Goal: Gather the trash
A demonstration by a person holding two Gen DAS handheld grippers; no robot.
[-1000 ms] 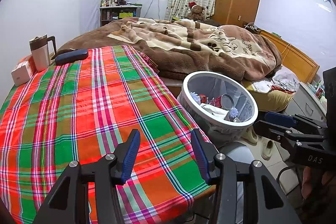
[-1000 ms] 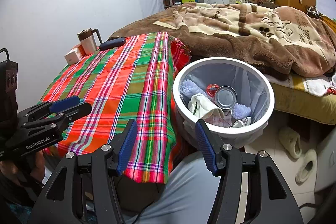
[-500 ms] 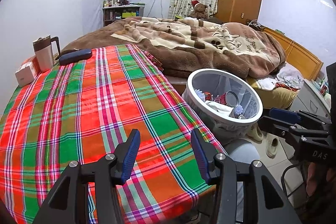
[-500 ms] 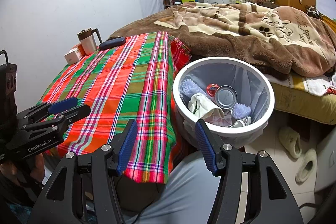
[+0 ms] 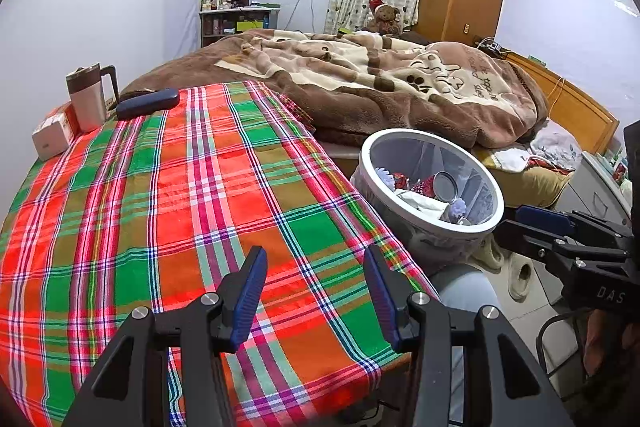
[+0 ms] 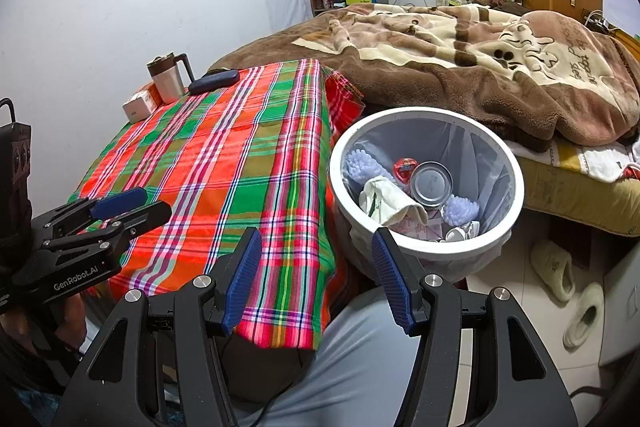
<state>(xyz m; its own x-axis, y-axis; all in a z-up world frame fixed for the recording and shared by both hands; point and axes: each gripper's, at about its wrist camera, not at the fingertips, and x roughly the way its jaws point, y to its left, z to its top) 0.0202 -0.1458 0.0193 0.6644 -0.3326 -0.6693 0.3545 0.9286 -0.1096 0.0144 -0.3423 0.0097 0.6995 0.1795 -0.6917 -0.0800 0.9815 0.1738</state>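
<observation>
A white round bin [image 6: 516, 195] [image 5: 404, 215] lined with a clear bag stands on the floor beside the table's right edge. Inside lie a metal can [image 6: 431, 185] [image 5: 440, 187], a red-lidded cup [image 6: 405, 169], crumpled white paper [image 6: 390, 203] and pale bumpy foam pieces [image 6: 362, 166]. My left gripper [image 5: 314, 293] hovers open over the plaid tablecloth [image 5: 180, 211] with nothing between its blue pads. My right gripper [image 6: 316, 277] is open too, empty, above the table's near corner and a grey-trousered knee [image 6: 360, 367], just short of the bin.
At the table's far left stand a lidded mug [image 5: 88, 95], a small white box [image 5: 52, 135] and a dark blue case [image 5: 148, 103]. A bed with a brown blanket [image 5: 380, 83] lies behind. Slippers [image 6: 560, 271] sit on the tiled floor at right.
The left wrist view has shifted slightly, the bin and table sitting a little further right and higher in frame. The right view is unchanged. Both grippers stay open.
</observation>
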